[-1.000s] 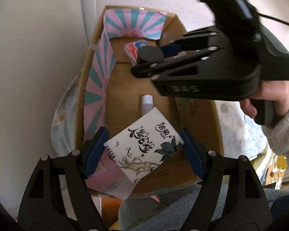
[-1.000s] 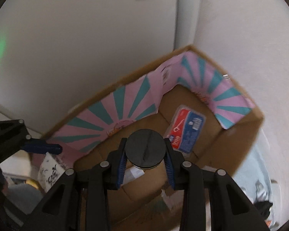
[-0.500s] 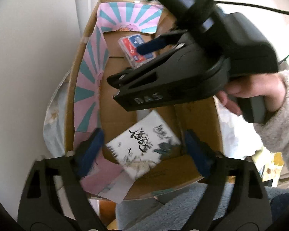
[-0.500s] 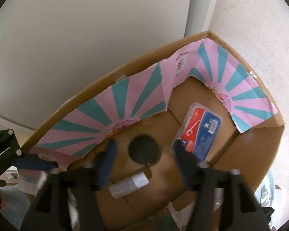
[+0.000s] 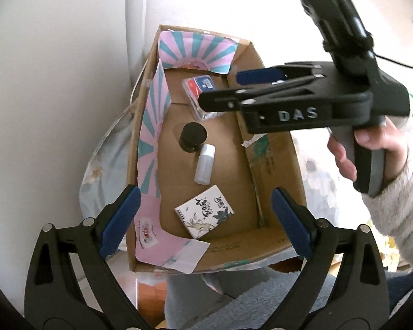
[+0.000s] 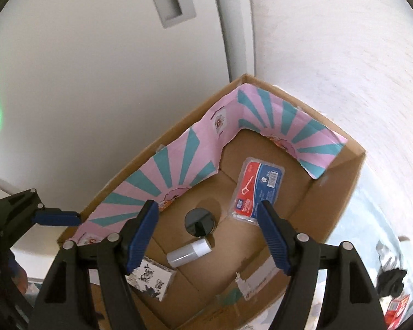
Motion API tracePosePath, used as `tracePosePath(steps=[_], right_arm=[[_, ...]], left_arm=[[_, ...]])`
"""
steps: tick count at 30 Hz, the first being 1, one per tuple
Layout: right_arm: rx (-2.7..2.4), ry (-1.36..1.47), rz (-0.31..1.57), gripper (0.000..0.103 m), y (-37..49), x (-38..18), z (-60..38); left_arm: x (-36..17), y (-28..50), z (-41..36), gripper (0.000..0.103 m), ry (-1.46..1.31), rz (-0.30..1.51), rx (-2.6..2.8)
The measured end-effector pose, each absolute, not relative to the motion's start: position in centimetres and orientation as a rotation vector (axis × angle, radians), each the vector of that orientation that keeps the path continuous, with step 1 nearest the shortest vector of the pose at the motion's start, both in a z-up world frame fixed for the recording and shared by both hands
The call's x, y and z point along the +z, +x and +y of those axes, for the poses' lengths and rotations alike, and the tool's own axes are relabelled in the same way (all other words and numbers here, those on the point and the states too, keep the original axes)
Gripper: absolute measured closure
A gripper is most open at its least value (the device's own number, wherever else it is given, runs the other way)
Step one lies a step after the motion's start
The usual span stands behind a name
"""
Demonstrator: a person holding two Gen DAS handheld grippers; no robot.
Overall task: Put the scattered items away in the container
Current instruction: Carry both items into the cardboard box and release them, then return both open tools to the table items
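Observation:
A cardboard box [image 5: 272, 170] with pink and teal lining stands against the wall. Inside lie a white tissue pack with ink drawings [image 5: 204, 215], a small white bottle [image 5: 205, 163], a black round-lidded jar [image 5: 193, 137] and a red and blue floss pick packet [image 5: 199, 95]. My left gripper [image 5: 205, 220] is open and empty above the box's near end. My right gripper [image 6: 208, 236] is open and empty above the box; it also shows in the left wrist view [image 5: 228, 89]. The right wrist view shows the box [image 6: 341, 192], jar [image 6: 199, 222], bottle [image 6: 188, 253], packet [image 6: 258, 189] and tissue pack [image 6: 150, 277].
The box sits in a corner between a white wall [image 5: 55, 96] and a textured wall [image 6: 330, 55]. A pale floral cloth [image 5: 107, 170] lies under the box. A grey fleece blanket [image 5: 234, 302] is in front. Small items [image 6: 393, 283] lie to the right of the box.
Both grippers opened. The tissue pack dropped from my left gripper and the black jar from my right gripper into the box. Both grippers have risen higher.

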State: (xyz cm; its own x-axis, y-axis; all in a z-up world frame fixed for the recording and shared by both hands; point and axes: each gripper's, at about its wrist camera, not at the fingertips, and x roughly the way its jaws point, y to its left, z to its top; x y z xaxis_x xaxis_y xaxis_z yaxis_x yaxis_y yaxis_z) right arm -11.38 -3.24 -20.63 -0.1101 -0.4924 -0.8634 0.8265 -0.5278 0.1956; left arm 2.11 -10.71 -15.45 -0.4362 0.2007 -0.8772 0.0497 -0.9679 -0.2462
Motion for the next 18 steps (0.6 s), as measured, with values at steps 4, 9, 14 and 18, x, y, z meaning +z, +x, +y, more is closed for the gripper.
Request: tracePosePath(steps=[4,9,14,18], right_arm=[[-1.836,1.197,0.327,0.033,-11.1,-19.8,-2.5],[-1.928,1.18,0.216,0.033,-11.4,-17.6,-1.4],[-2.076,1.181,0.118,0.033,-11.6,-15.6,4.6],[-2.217,1.201,0.036,0.033,-11.2,-15.3,11.1]], left_arm=[[-16.1,1.3,-11.2,0.007,-1.6,-0.361,2.562],[-15.1,0.7,-9.7,0.007,-1.571,-0.306,2.553],[-14.3,-1.1,-7.2,0.007,-1.535,-0.24,2.53],[-13.0,-3.1,-4.0,0.007,-1.486,-0.166,2.496]])
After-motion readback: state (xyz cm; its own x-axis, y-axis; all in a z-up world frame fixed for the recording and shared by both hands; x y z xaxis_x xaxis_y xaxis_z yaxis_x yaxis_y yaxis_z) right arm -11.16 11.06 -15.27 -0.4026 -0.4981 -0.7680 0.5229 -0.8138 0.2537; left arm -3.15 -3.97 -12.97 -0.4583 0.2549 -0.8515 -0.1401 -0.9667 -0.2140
